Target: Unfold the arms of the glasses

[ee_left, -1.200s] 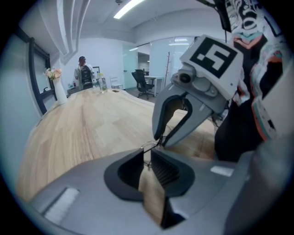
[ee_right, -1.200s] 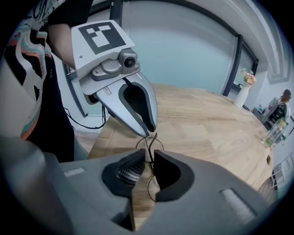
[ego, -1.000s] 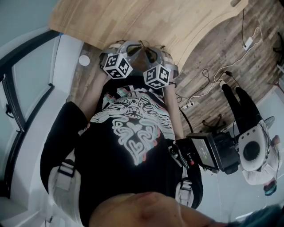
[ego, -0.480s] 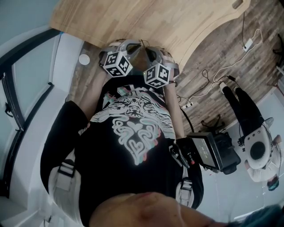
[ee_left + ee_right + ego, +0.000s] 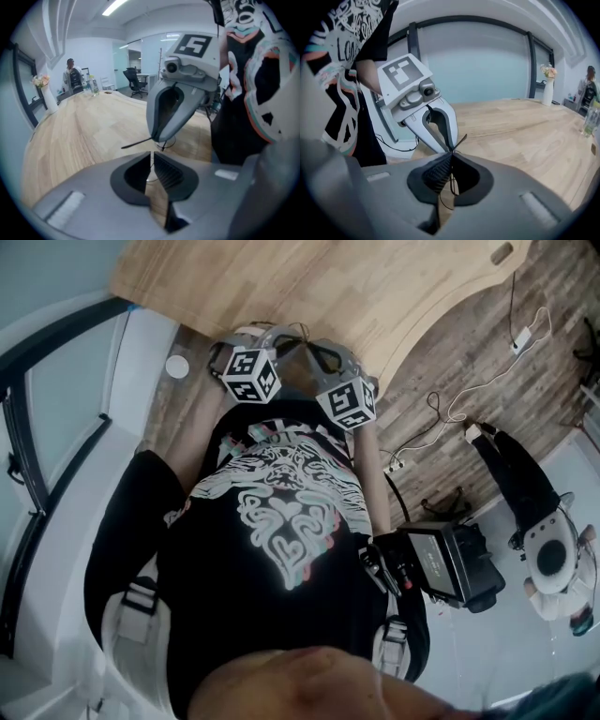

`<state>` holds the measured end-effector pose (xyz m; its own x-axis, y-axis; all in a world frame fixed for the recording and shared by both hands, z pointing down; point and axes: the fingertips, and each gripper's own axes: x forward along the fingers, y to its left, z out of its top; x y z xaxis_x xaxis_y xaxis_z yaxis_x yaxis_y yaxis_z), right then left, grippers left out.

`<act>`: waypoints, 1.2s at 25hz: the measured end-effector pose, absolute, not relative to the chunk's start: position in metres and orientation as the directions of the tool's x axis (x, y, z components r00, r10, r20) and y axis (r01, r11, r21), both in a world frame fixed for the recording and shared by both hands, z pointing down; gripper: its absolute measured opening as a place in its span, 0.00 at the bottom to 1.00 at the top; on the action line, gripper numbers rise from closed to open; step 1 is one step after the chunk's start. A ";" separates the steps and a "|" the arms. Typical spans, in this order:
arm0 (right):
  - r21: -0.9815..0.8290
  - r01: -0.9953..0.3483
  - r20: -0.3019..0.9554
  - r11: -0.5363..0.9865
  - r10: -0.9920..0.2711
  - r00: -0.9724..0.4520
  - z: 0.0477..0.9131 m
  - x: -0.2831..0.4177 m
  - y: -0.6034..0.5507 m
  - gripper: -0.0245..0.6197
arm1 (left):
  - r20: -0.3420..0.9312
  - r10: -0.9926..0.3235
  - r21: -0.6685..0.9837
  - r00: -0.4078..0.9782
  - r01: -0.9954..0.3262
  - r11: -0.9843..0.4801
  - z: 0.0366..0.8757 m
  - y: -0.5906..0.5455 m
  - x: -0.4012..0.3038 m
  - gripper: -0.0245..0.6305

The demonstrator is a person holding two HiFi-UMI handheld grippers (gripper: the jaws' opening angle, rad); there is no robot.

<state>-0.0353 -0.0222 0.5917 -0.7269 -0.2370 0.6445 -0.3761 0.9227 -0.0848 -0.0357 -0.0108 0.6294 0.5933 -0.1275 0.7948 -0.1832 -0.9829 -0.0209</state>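
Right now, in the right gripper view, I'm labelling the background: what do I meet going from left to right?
Printed black T-shirt → left gripper, shut on the glasses → black window post → vase of flowers → person standing at the table's far end.

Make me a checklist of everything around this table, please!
Surface: wooden table, curved edge.
Job's things: glasses, held in the air between both grippers.
Clutter: vase of flowers at the table's far end.
Grippers: left gripper shut on glasses; right gripper shut on glasses.
Cables: white plug and loose leads on the floor.
Surroundings: glass wall; another person standing nearby.
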 end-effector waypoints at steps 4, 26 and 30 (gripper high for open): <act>-0.174 -0.396 0.519 0.901 -0.258 -0.815 0.568 -0.038 -0.023 0.04 | 0.809 -0.087 -0.036 0.582 -0.098 -0.995 0.628 -0.004 -0.029 0.05; -0.299 -0.393 0.360 0.870 -0.278 -0.891 0.549 -0.015 -0.017 0.04 | 0.879 0.174 0.127 0.443 0.134 -0.983 0.662 0.015 -0.016 0.08; -0.292 -0.401 0.367 0.868 -0.286 -0.885 0.553 -0.008 -0.018 0.04 | 0.906 0.168 0.095 0.388 0.200 -0.975 0.670 0.013 -0.011 0.08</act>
<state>-0.0083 -0.0182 0.5529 -0.8852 -0.2856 0.3673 -0.4012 0.8683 -0.2917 -0.0112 0.0132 0.6697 0.3880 0.1678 0.9063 0.1998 -0.9752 0.0950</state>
